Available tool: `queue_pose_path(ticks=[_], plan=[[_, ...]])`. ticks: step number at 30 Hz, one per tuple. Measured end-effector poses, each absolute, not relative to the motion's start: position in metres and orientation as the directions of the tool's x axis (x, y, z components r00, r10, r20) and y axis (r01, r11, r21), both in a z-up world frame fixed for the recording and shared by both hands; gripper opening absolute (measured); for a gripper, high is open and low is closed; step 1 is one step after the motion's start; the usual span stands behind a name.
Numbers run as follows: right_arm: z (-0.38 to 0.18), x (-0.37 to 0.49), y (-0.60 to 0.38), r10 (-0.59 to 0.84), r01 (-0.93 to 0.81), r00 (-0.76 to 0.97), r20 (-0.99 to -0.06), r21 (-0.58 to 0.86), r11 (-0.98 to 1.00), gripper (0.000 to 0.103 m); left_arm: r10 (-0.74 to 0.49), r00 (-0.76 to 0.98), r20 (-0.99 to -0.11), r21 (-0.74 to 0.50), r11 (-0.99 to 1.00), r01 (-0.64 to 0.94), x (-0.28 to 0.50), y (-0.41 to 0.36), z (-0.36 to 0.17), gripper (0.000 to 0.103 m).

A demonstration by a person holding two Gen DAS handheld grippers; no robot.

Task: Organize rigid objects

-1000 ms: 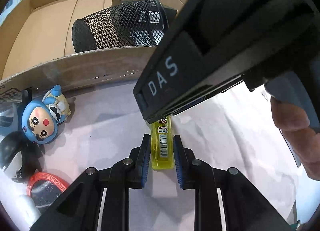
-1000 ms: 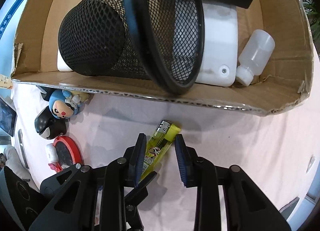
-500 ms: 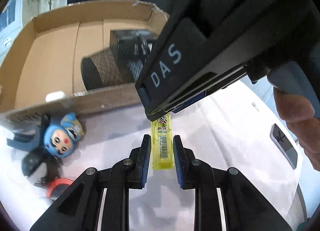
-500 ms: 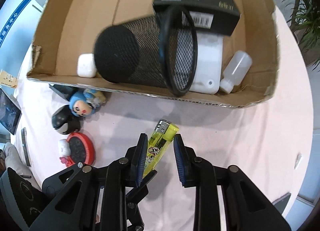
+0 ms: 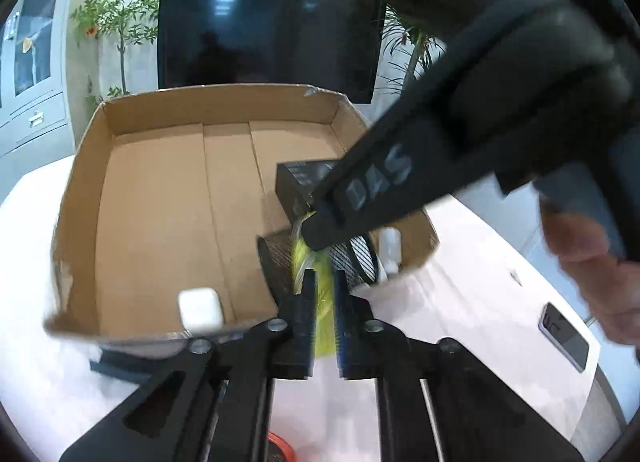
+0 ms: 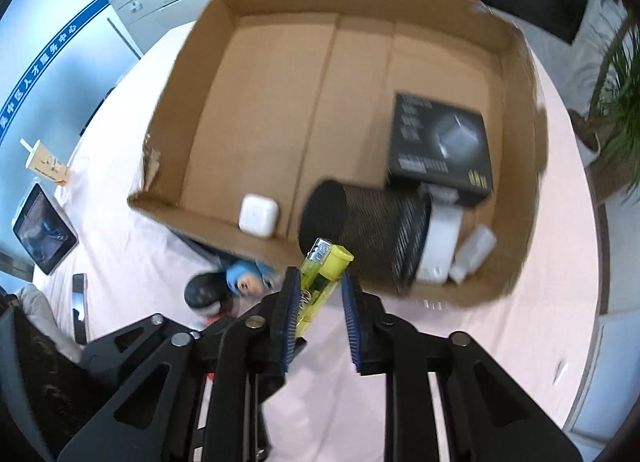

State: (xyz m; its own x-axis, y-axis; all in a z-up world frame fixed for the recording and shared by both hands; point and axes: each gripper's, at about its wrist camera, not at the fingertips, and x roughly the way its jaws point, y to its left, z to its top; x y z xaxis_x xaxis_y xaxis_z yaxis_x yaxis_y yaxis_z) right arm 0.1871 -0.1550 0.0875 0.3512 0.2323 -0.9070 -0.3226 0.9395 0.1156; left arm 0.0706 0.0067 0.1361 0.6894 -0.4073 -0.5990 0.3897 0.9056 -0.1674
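Note:
My left gripper (image 5: pixel 323 304) is shut on a yellow lighter (image 5: pixel 320 302), held in the air in front of the cardboard box (image 5: pixel 152 198). The lighter also shows in the right wrist view (image 6: pixel 320 282), between the right gripper's (image 6: pixel 318 302) jaws, which stand apart around it; it leans against the left pad. The right gripper's body (image 5: pixel 460 150) crosses above the lighter in the left wrist view. In the box lie a black mesh cup (image 6: pixel 368 230) on its side, a black carton (image 6: pixel 440 150), a white earbud case (image 6: pixel 258 216), a white flat device (image 6: pixel 440 246) and a small clear bottle (image 6: pixel 474 250).
On the pink tablecloth before the box lie a blue-hooded figurine (image 6: pixel 246 278), a black penguin toy (image 6: pixel 208 296) and a red round item (image 5: pixel 280 446). A tablet (image 6: pixel 42 228), a phone (image 6: pixel 80 308) and a drink cup (image 6: pixel 44 162) are to the left. A phone (image 5: pixel 564 336) lies right.
Both grippers have risen together with the lighter, so the whole box now shows from above. The lighter is off the table. The left jaws stay shut on it.

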Motion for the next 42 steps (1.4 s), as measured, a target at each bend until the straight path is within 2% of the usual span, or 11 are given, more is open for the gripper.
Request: queue_pose_path(ticks=[5,11,14,15,16,18,20,27,30,35,42], plan=[[0.082,0.215,-0.137,0.216,-0.334,0.372,-0.903,0.087,0.938,0.010,-0.399,0.706,-0.585,-0.174,0.912,0.371,0.092,0.026,0.144,0.005],[0.067,0.226,-0.126,0.233,-0.366,0.343,-0.910,0.099,0.925,0.011,-0.473,0.624,-0.622,-0.333,0.881,0.336,0.087,0.063,0.124,0.008],[0.062,0.213,-0.130,0.287,-0.374,0.287,-0.914,0.169,0.912,0.018,-0.493,0.549,-0.675,-0.367,0.870,0.329,0.076,0.069,0.114,0.027],[0.060,0.206,-0.131,0.295,-0.377,0.266,-0.918,0.182,0.908,0.021,-0.472,0.522,-0.711,-0.345,0.880,0.326,0.071,0.067,0.108,0.036],[0.056,0.199,-0.134,0.295,-0.384,0.250,-0.922,0.185,0.905,0.024,-0.433,0.497,-0.752,-0.301,0.896,0.326,0.061,0.062,0.101,0.038],[0.043,0.185,-0.140,0.266,-0.402,0.224,-0.938,0.159,0.902,0.050,-0.418,0.465,-0.781,-0.272,0.897,0.350,0.046,0.050,0.090,0.040],[0.024,0.175,-0.144,0.217,-0.406,0.211,-0.953,0.117,0.907,0.055,-0.458,0.405,-0.792,-0.312,0.872,0.377,0.035,0.035,0.074,0.040],[-0.035,0.171,-0.161,0.183,-0.348,0.082,-0.980,0.144,0.926,0.053,-0.409,0.390,-0.825,-0.274,0.893,0.357,0.028,0.001,0.048,0.040],[-0.050,0.169,-0.160,0.180,-0.346,0.040,-0.983,0.156,0.925,0.040,-0.435,0.367,-0.822,-0.317,0.885,0.341,0.023,0.001,0.038,0.040],[-0.055,0.170,-0.163,0.182,-0.322,0.033,-0.983,0.162,0.933,0.033,-0.427,0.391,-0.815,-0.308,0.892,0.331,0.021,-0.001,0.033,0.041],[-0.056,0.165,-0.160,0.186,-0.304,0.013,-0.982,0.173,0.937,0.022,-0.435,0.451,-0.779,-0.309,0.893,0.328,0.001,-0.010,0.029,0.051]])
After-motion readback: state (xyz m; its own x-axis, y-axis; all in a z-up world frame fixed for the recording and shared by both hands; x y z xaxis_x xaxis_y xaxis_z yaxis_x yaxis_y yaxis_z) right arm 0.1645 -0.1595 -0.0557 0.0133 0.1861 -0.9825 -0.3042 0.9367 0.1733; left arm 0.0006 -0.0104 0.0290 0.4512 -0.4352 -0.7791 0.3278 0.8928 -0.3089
